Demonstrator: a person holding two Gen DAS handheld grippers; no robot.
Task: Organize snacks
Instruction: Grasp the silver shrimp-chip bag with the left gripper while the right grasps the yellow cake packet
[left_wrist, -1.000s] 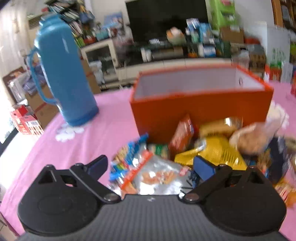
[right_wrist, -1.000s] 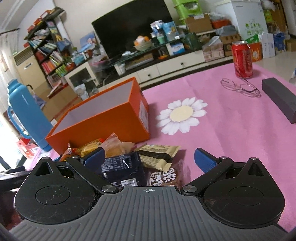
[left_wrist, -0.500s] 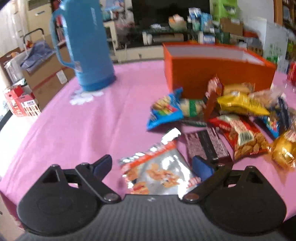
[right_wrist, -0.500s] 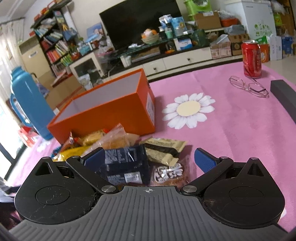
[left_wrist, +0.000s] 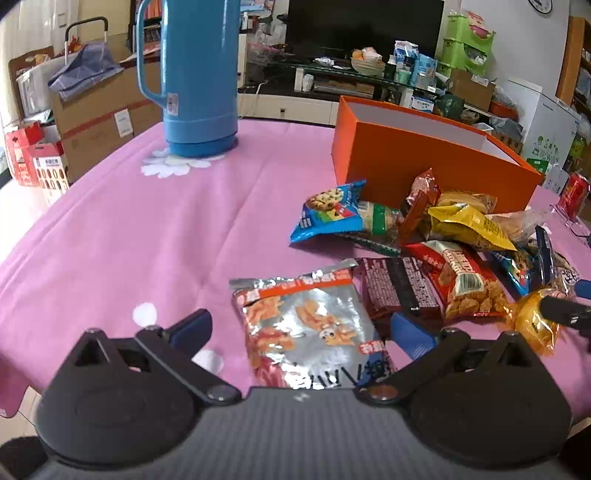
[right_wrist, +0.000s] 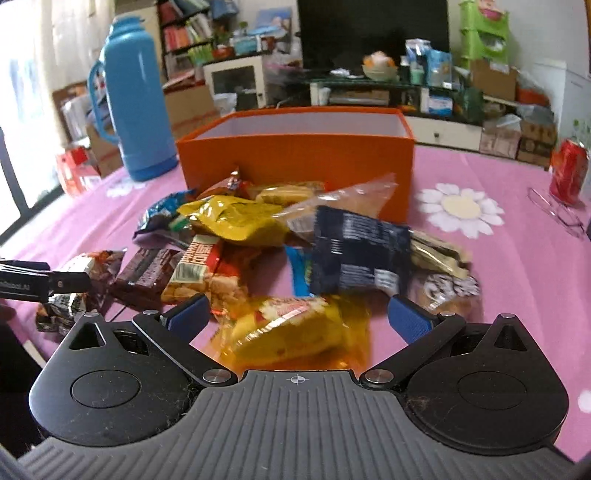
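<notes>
- Left wrist view: the left hand-held gripper (left_wrist: 299, 328) has pulled back from the orange box (left_wrist: 424, 166) since a second ago; its jaws have just been opening and now stand wide apart, with the silver snack packet (left_wrist: 306, 325) lying between them, untouched by either pad.
- Right wrist view: the right hand-held gripper (right_wrist: 299, 314) has swung round to face the box's long side; a second ago it looked at the box from a corner. Its jaws stand wide apart around an amber-wrapped snack (right_wrist: 291, 332) lying on the bench (right_wrist: 517, 277); the pads do not press it.
- The silver packet lies flat on the pink-clothed bench, its long axis running away from the left camera, the orange-banded end farther off.
- The snack pile (left_wrist: 436, 229) sits just in front of the orange box, a few packets touching its wall.
- The orange box stands upright and open-topped; only white inner walls show, its floor is hidden.
- A blue thermos (left_wrist: 195, 77) stands well apart from the pile.
</notes>
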